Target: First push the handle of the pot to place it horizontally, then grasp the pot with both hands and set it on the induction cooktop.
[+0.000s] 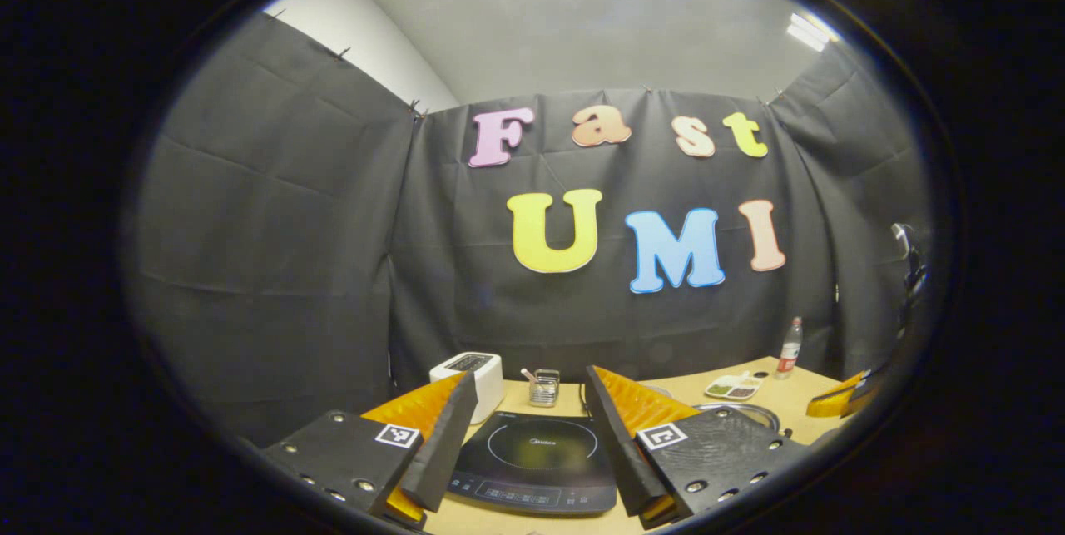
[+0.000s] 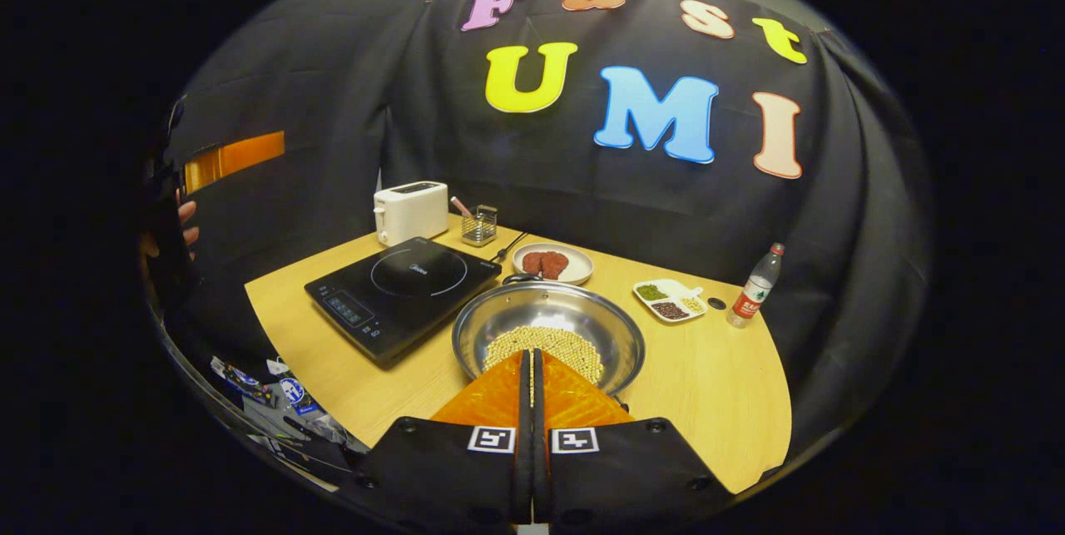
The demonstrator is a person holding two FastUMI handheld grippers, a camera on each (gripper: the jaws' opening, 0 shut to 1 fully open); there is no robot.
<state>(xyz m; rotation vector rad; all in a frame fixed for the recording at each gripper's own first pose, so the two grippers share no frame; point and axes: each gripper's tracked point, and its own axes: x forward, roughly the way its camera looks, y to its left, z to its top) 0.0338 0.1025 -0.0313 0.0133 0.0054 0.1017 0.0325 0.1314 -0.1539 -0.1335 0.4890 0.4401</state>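
A: Surface, room?
B: Wooden table [image 2: 707,402], black cloth walls. Left to right: toaster [image 2: 410,211], induction cooktop [image 2: 403,289], wire holder [image 2: 481,225], plate of patties [image 2: 552,264], pot [image 2: 548,338] with beans, divided dish [image 2: 671,299], bottle [image 2: 754,285].
A: Hidden?
B: Pot's near rim sat behind the right gripper [image 2: 532,364]. A dark stub showed at its far rim; handle's axis couldn't be told.
A: Grippers?
B: Left gripper [image 1: 532,389] spread wide above the cooktop, gripping nothing. Right one was closed, fingers together, over the pot's near edge.
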